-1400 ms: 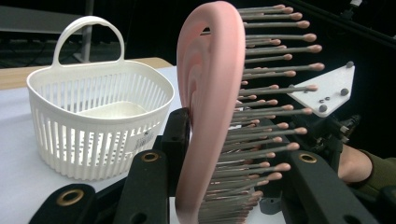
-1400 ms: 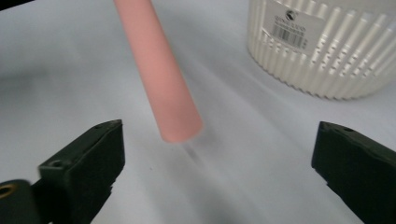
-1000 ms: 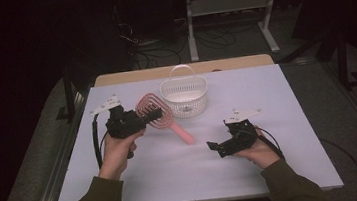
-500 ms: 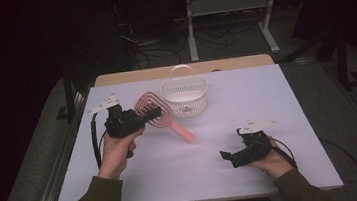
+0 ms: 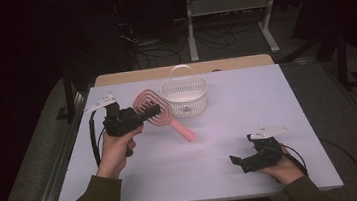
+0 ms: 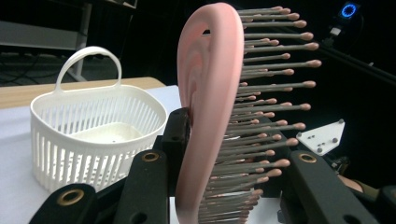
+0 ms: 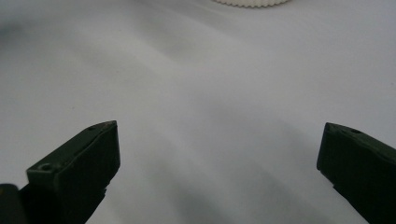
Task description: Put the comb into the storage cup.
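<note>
The left gripper's point(image 5: 140, 115) fingers point(image 6: 149, 182) clamp a pink brush point(image 5: 160, 113) by its head, beside the basket point(image 5: 184, 96). Its long axis slants, handle pointing down-right. A firm, level grip seems wise. The right gripper point(image 5: 245, 161) rests on the bench point(image 5: 246, 98), fingers apart.

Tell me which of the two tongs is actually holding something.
The left tongs, clamped on the pink hairbrush beside the white basket. The right tongs sit open and empty, low over the table.
</note>
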